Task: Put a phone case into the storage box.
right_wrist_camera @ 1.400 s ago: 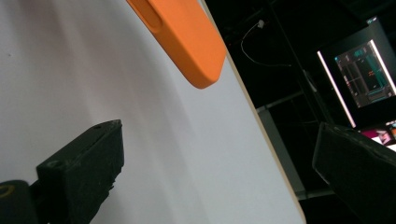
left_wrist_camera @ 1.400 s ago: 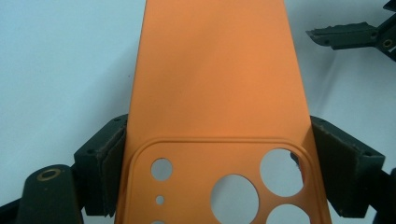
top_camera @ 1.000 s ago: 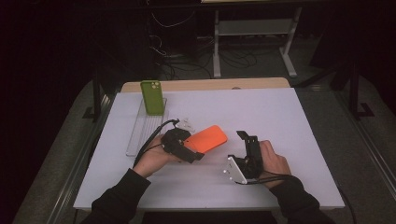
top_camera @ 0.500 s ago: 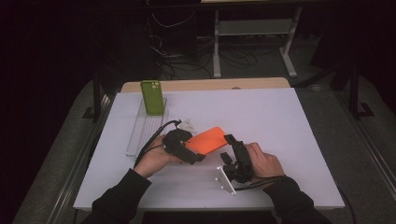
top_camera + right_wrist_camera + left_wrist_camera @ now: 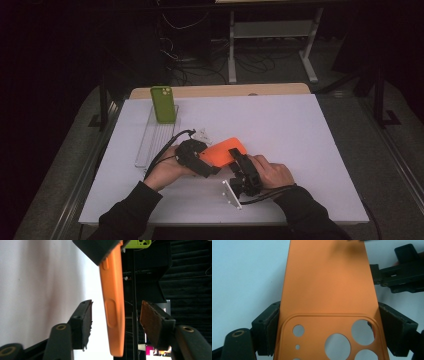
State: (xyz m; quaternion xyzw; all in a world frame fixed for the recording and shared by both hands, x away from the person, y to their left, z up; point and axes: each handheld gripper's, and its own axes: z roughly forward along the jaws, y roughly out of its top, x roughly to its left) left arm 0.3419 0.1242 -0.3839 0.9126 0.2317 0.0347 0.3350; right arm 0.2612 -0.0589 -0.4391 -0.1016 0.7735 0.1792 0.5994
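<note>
The orange phone case (image 5: 223, 151) sits just above the white table (image 5: 310, 145) near the front middle, with the left tongs (image 5: 329, 322) clamped across its camera-cutout end. The right tongs (image 5: 115, 325) are spread apart around its edge, not touching yet. It looks light, thin and a bit flexy, so pinching the flat faces seems safest. The right gripper view shows the side buttons, and the high view adds the green phone (image 5: 163, 104) on its clear stand (image 5: 150, 142).
</note>
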